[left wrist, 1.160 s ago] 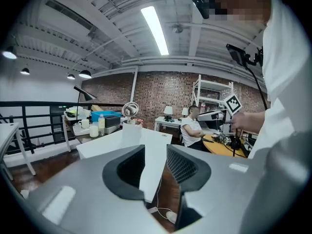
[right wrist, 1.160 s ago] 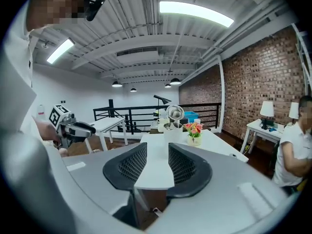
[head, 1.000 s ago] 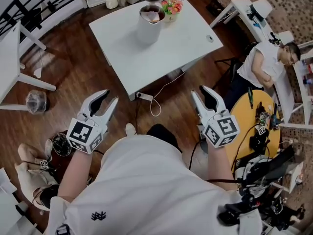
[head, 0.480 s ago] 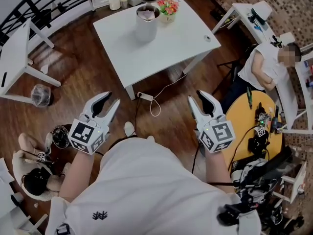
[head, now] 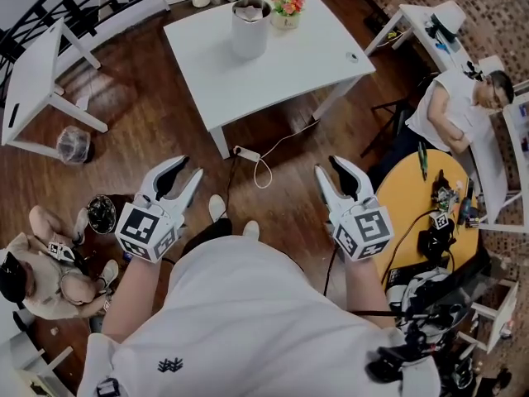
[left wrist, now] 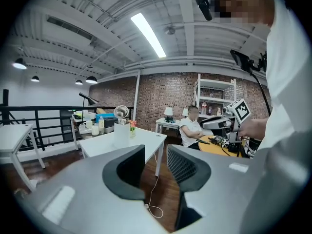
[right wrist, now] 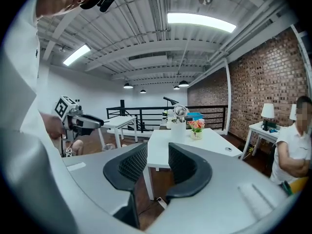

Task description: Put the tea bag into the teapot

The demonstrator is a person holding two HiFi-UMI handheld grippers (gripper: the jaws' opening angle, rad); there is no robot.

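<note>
The white cylindrical teapot [head: 250, 27] stands far ahead on the white table [head: 281, 64], with something pale in its open top; I cannot tell if it is the tea bag. The teapot [left wrist: 121, 134] is small and distant in the left gripper view, and likewise the teapot [right wrist: 178, 129] in the right gripper view. My left gripper [head: 187, 166] hangs over the wooden floor, open and empty. My right gripper [head: 329, 165] is level with it, well short of the table; its jaws are closing slightly with nothing between them.
A flower pot [head: 287, 1] stands beside the teapot, cups and a tray behind it. A power strip and cable [head: 248, 154] lie on the floor by the table. A seated person [head: 446, 106] and a round yellow table [head: 430, 213] are at the right, a crouched person [head: 41, 263] at the left.
The table and teapot have slid up and away in the head view. Both grippers keep about the same place and stay empty.
</note>
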